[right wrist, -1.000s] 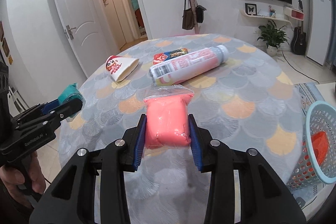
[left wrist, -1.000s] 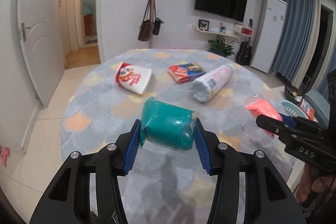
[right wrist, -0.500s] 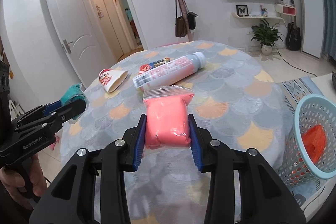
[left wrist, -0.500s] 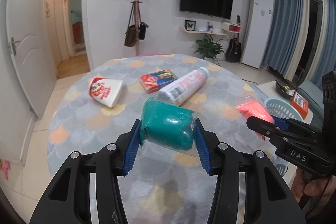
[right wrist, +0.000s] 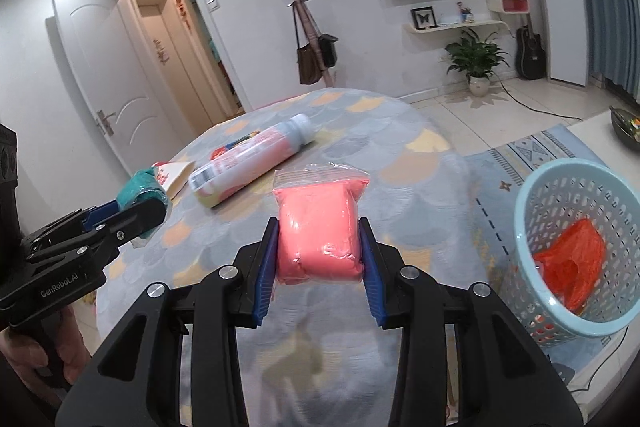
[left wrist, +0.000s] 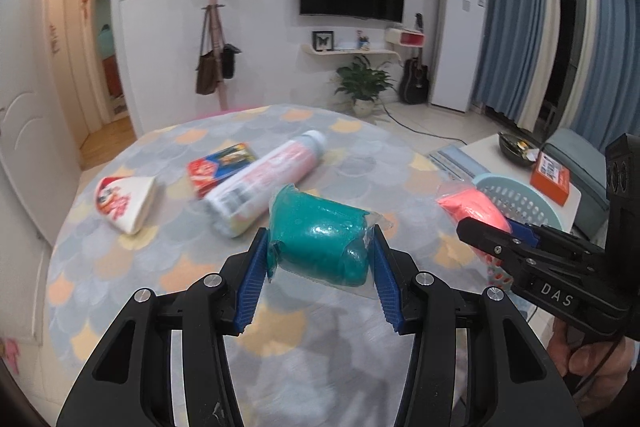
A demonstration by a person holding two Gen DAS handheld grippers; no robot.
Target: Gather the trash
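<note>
My left gripper (left wrist: 318, 259) is shut on a teal clay bag (left wrist: 320, 243), held above the round table (left wrist: 120, 267). My right gripper (right wrist: 320, 251) is shut on a pink clay bag (right wrist: 318, 227), held above the table's right side. A light blue basket (right wrist: 536, 195) stands on the floor at the right with an orange plastic bag (right wrist: 572, 263) in it. The basket (left wrist: 516, 203) shows behind the right gripper in the left wrist view. On the table lie a pink-labelled bottle (left wrist: 264, 183), a red and blue carton (left wrist: 220, 167) and a paper cup (left wrist: 124, 203) on its side.
A low white side table (left wrist: 492, 151) with an orange box (left wrist: 550, 179) and a dark bowl (left wrist: 516, 147) stands beyond the basket. A patterned rug (right wrist: 532, 155) lies on the floor. A coat stand (right wrist: 304, 39) and a potted plant (right wrist: 476, 63) stand by the far wall.
Both grippers have risen and swung right with their bags still held. The basket has come nearer in the right wrist view, and the table items have shifted left.
</note>
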